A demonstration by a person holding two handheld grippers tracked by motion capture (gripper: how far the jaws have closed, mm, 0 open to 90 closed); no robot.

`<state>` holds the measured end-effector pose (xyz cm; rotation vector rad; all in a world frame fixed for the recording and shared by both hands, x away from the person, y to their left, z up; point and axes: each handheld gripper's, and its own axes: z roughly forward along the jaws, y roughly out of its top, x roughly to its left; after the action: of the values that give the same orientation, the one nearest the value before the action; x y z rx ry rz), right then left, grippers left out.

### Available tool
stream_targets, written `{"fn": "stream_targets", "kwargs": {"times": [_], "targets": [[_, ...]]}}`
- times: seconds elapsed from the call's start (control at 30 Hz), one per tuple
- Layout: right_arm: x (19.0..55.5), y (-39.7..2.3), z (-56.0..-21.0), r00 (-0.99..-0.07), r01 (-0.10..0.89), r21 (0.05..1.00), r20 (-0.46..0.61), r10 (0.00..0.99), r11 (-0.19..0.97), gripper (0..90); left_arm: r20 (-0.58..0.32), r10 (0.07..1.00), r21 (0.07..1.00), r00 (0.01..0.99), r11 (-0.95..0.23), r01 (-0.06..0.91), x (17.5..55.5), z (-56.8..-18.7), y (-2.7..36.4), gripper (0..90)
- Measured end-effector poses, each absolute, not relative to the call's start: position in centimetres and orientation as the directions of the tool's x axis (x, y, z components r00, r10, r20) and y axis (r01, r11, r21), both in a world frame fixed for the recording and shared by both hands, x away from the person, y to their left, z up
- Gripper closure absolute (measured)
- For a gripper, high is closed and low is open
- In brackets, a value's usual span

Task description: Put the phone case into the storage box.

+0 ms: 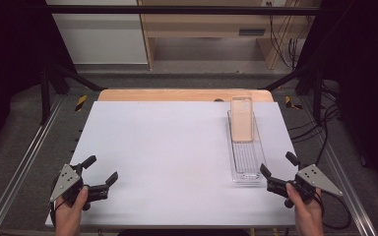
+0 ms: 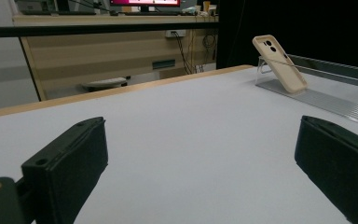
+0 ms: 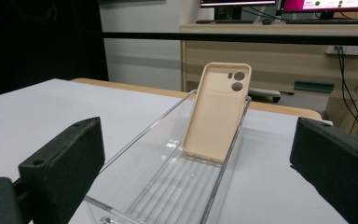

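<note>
Clear tray (image 1: 246, 172) just beside right tool (image 1: 279, 171)

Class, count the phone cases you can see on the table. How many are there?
1. The beige phone case leans tilted against the far end of the clear tray, on the table's right side.

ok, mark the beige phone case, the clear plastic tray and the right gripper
beige phone case (image 3: 216, 116), right gripper view, middle of its back
clear plastic tray (image 1: 246, 160), high view, ribbed floor
right gripper (image 1: 277, 172), high view, between its fingertips
</note>
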<state>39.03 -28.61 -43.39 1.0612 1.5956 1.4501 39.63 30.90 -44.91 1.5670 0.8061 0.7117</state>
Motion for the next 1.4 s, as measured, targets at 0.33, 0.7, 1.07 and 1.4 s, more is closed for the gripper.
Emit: {"fn": "stream_targets", "kwargs": {"times": [0.33, 0.7, 1.07, 1.4], "targets": [[39.0, -27.6, -44.0, -0.429, 0.093, 0.995, 0.008, 0.903, 0.035, 3.3, 0.01, 0.814, 0.99, 0.581, -0.09, 0.109, 39.6, -44.9, 30.8, 2.1], [39.1, -27.0, -44.4, -0.44, 0.088, 0.996, 0.017, 0.898, 0.024, 3.2, 0.015, 0.81, 0.99, 0.587, -0.096, 0.107, 39.7, -44.9, 30.7, 2.1], [39.4, -26.2, -44.8, -0.453, 0.086, 0.996, 0.022, 0.891, 0.019, 3.0, 0.019, 0.805, 0.99, 0.593, -0.099, 0.103, 39.6, -44.9, 30.5, 2.1], [40.5, -25.7, -45.3, -0.412, 0.117, 0.993, 0.069, 0.908, -0.023, 5.2, 0.027, 0.802, 0.991, 0.596, -0.101, 0.09, 39.5, -44.8, 30.3, 2.1]]}}
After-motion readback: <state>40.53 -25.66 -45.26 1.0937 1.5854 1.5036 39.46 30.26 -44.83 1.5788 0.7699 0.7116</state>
